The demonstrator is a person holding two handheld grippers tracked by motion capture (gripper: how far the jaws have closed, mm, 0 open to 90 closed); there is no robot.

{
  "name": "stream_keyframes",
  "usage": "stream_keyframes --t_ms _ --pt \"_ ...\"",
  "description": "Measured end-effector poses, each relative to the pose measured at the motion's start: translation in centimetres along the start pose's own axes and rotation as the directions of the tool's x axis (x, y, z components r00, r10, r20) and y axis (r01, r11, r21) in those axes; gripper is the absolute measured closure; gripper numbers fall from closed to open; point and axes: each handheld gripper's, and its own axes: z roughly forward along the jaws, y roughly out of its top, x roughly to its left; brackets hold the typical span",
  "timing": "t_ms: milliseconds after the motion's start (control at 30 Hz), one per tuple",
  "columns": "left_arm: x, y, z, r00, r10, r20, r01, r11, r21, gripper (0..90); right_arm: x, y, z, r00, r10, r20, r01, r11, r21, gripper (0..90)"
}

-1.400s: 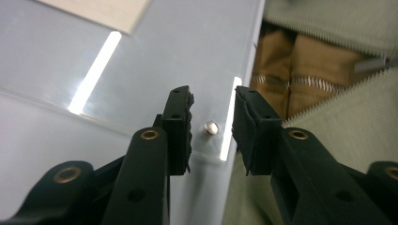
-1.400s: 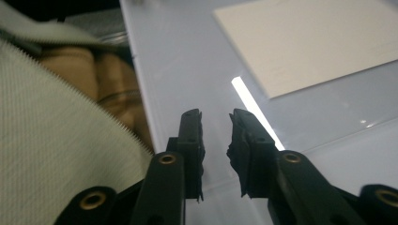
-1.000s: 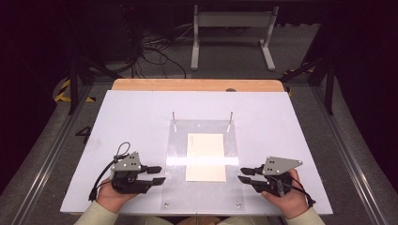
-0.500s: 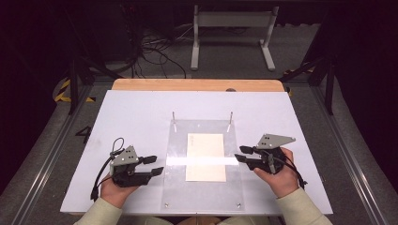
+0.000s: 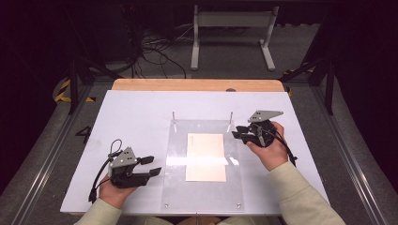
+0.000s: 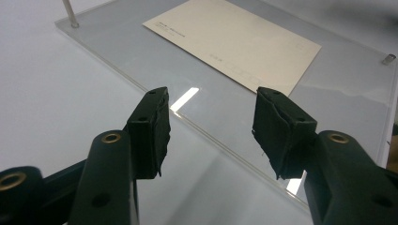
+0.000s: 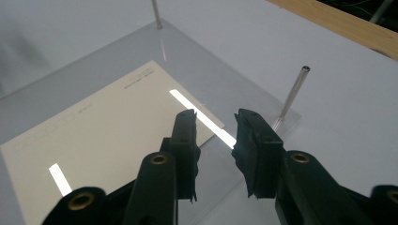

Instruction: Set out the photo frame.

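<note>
**Two empty grippers closing in on a sheet lying flat on acrylic**

Nearest the person, the left gripper (image 5: 149, 166) hovers low over the white table (image 5: 136, 117), just off the left edge of the clear acrylic plate (image 5: 178, 187). Its fingers (image 6: 150, 131) stand wide apart and hold nothing. In the left gripper view the plate's edge runs right between them.

In the middle of the plate lies the cream paper sheet (image 5: 205, 157), flat, long side running away from the person, apart from both grippers.

Farther back, the right gripper (image 5: 240, 132) sits by the plate's far right corner, near the right metal post (image 5: 231, 116). Its fingers (image 7: 185, 145) are parted by a narrower gap, also empty, pointing at the sheet's far corner.

Risks, as I judge them: the sheet lies flush on a slick surface, so fingers coming down flat may only push it along rather than catch an edge. A pinch at one corner could crease or bend it. The right gripper's closeness to the post invites a knock on any sideways swing, and the left could clip the plate's raised edge coming in low.

Writing: faint printed lines run along the sheet's far end and some small marks near its other end, too small to read. No brand shows.
</note>
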Motion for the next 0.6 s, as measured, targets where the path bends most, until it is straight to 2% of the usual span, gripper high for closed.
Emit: stream_keyframes --t_ms 133,267,333,400,433,500,600 --pt "-0.1 -0.3 -0.4 0.9999 -0.010 -0.005 0.010 0.9999 -0.003 46.6 -0.9 0.9 1.2 0.9994 -0.006 0.035 0.005 1.000 0.018 71.3" --pt "-0.2 -0.6 -0.7 0.9999 -0.009 -0.012 0.009 1.0000 0.001 46.4 -1.9 1.6 2.3 0.9985 0.016 0.052 -0.018 0.999 0.028 74.3" --pt "-0.3 -0.6 -0.7 0.9997 -0.018 -0.013 0.019 0.9998 0.001 46.2 -2.4 1.9 2.8 0.9975 0.032 0.063 -0.033 0.999 0.011 73.9" --pt "-0.3 -0.6 -0.6 0.9998 -0.012 -0.014 0.012 0.9999 0.003 45.7 -2.9 2.1 3.3 0.9958 0.042 0.081 -0.044 0.999 0.018 73.0" --pt "-0.3 -0.6 -0.6 0.9998 -0.015 -0.016 0.015 0.9999 0.002 45.3 -3.1 2.2 3.5 0.9936 0.038 0.106 -0.040 0.999 0.018 72.9" --pt "-0.2 -0.6 -0.5 0.9998 -0.014 -0.016 0.014 0.9999 0.001 44.7 -3.5 2.4 3.9 0.9912 0.068 0.113 -0.070 0.997 0.011 73.2" --pt "-0.2 -0.6 -0.4 0.9999 -0.013 -0.011 0.013 0.9999 0.003 44.3 -3.9 2.4 4.5 0.9883 0.088 0.125 -0.087 0.996 -0.010 73.3"
